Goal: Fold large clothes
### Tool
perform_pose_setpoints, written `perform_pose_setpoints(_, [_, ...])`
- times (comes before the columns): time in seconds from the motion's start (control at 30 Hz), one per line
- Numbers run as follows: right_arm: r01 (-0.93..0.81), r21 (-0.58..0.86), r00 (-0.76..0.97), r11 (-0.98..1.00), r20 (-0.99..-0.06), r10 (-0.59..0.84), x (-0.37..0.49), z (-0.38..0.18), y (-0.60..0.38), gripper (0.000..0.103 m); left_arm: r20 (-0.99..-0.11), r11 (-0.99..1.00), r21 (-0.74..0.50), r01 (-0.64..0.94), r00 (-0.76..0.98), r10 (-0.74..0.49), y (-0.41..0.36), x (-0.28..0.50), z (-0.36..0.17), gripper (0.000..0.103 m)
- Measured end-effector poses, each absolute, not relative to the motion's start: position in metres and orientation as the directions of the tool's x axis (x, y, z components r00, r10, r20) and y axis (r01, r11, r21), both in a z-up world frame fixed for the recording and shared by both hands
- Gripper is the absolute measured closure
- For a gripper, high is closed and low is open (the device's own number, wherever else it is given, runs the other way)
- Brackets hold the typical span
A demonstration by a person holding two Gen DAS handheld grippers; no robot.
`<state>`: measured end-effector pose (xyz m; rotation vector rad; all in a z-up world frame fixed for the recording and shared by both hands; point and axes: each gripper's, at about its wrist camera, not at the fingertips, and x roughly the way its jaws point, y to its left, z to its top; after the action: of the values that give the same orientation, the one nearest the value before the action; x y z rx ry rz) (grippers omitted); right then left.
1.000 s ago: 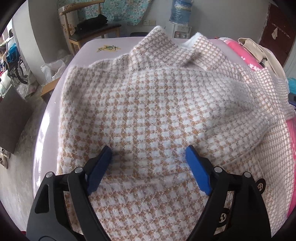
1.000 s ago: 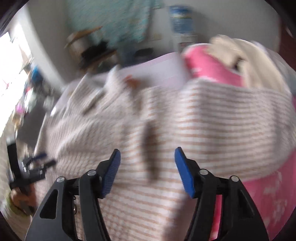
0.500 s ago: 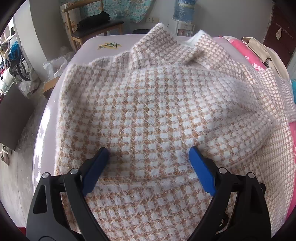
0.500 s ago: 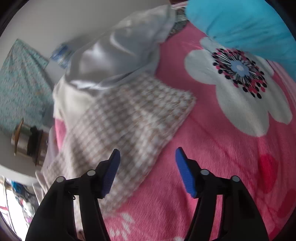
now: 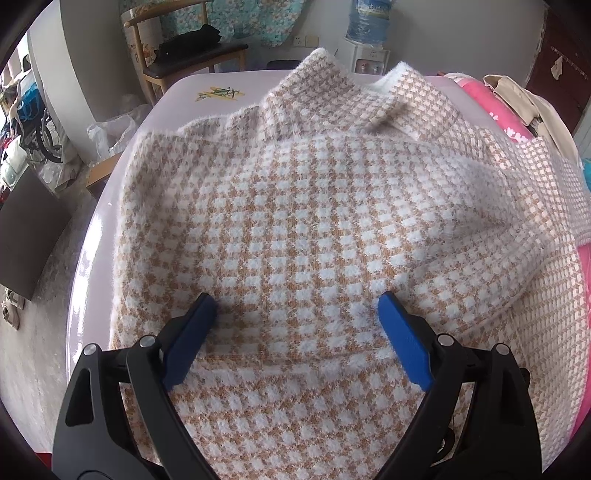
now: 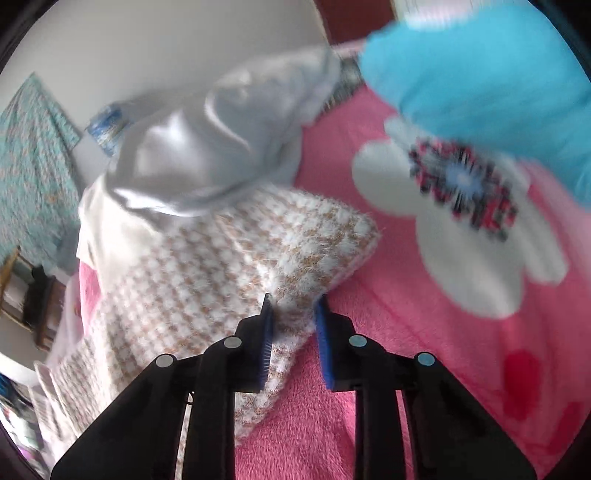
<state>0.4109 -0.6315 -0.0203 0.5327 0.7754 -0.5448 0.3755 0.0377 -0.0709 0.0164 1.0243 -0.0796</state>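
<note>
A fuzzy tan-and-white checked sweater (image 5: pixel 295 221) lies spread over a pale table (image 5: pixel 99 229), its collar at the far end. My left gripper (image 5: pixel 297 314) is open, its blue pads resting low over the sweater's body. In the right wrist view, the sweater's sleeve (image 6: pixel 221 273) lies on a pink flowered blanket (image 6: pixel 443 332). My right gripper (image 6: pixel 293 306) is shut on the sleeve's cuff edge, fabric pinched between its blue pads.
A wooden chair (image 5: pixel 192 59) and a water dispenser (image 5: pixel 369 33) stand beyond the table. A white satin garment (image 6: pixel 207 147) and a blue cushion (image 6: pixel 498 74) lie on the blanket past the sleeve. A beige garment (image 5: pixel 524 103) lies at the far right.
My right gripper swung from over the sweater body to the sleeve on the pink blanket and closed on its cuff. My left gripper stayed open, nearly still.
</note>
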Motion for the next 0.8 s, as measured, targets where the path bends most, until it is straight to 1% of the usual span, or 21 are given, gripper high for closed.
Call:
perform_pose_setpoints(0.1, [0.600,0.219,0.641,0.770,-0.708,-0.298,0.401,0.019,-0.613,0.082,-0.847,0.997,-0.015,0.072,0.530,-0.051,0.038,0.375,-0.069,0.017])
perform_pose_setpoints(0.23, [0.521,0.185,0.722,0.834,-0.617,-0.314,0.378,0.080,-0.573,0.082,-0.841,0.997,-0.002,0.071,0.540,-0.040,0.040,0.373,-0.066,0.017])
perform_pose_setpoints(0.33, [0.423,0.136,0.794,0.896,-0.532,-0.294,0.365,0.130,-0.523,0.082,-0.835,0.998,-0.003,0.066,0.548,-0.039,0.045,0.370,-0.059,0.028])
perform_pose_setpoints(0.4, [0.349,0.102,0.835,0.931,-0.484,-0.261,0.359,0.156,-0.483,0.082,-0.831,0.998,-0.026,0.063,0.554,-0.057,0.051,0.365,-0.054,0.036])
perform_pose_setpoints(0.47, [0.255,0.071,0.875,0.964,-0.441,-0.199,0.355,0.181,-0.434,0.082,-0.826,0.996,-0.068,0.062,0.556,-0.091,0.060,0.359,-0.048,0.046])
perform_pose_setpoints(0.57, [0.098,0.034,0.915,0.995,-0.395,-0.076,0.354,0.204,-0.357,0.082,-0.819,0.990,-0.121,0.066,0.558,-0.137,0.076,0.346,-0.041,0.055])
perform_pose_setpoints(0.63, [-0.010,0.023,0.925,1.000,-0.381,0.018,0.355,0.210,-0.307,0.082,-0.818,0.987,-0.145,0.065,0.554,-0.157,0.087,0.337,-0.038,0.057])
perform_pose_setpoints(0.7, [-0.127,0.021,0.912,0.992,-0.390,0.125,0.357,0.205,-0.258,0.081,-0.819,0.986,-0.157,0.058,0.551,-0.163,0.098,0.328,-0.036,0.058])
perform_pose_setpoints(0.77, [-0.284,0.043,0.857,0.958,-0.437,0.274,0.362,0.185,-0.202,0.074,-0.819,0.984,-0.173,0.046,0.548,-0.170,0.110,0.319,-0.034,0.058])
perform_pose_setpoints(0.8, [-0.379,0.077,0.796,0.922,-0.481,0.368,0.367,0.171,-0.178,0.060,-0.820,0.981,-0.188,0.039,0.543,-0.179,0.116,0.315,-0.034,0.058])
